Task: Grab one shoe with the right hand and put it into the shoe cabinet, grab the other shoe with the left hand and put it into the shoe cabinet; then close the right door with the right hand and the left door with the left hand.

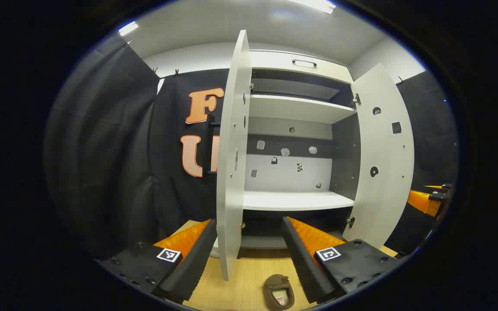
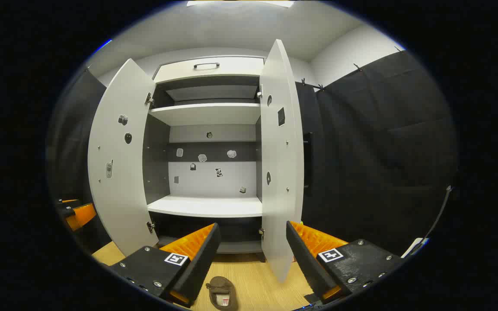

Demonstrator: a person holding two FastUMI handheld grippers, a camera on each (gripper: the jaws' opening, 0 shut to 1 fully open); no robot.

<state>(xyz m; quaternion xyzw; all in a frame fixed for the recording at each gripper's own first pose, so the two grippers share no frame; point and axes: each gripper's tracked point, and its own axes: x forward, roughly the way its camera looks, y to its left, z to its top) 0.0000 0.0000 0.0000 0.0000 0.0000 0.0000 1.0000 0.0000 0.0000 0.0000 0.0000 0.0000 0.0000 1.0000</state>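
Note:
The white shoe cabinet (image 1: 294, 110) stands ahead with both doors swung open. A brown shoe (image 1: 279, 293) lies on the wooden floor in front of it, opening upward, just below and between the fingers of my left gripper (image 1: 249, 222), which is open and holds nothing. In the right gripper view a brown shoe (image 2: 222, 294) lies on the floor below my right gripper (image 2: 252, 225), also open and holding nothing. The left door (image 1: 231, 151) stands edge-on right before the left gripper. The right door (image 2: 281, 164) stands edge-on before the right gripper. The middle shelf (image 2: 208, 206) is bare.
Black cloth walls close in on both sides of the cabinet. The cabinet's right door (image 1: 383, 151) and left door (image 2: 119, 164) angle outward. My right gripper (image 1: 430, 198) shows at the far right of the left gripper view, and my left gripper (image 2: 76, 214) at the far left of the right gripper view.

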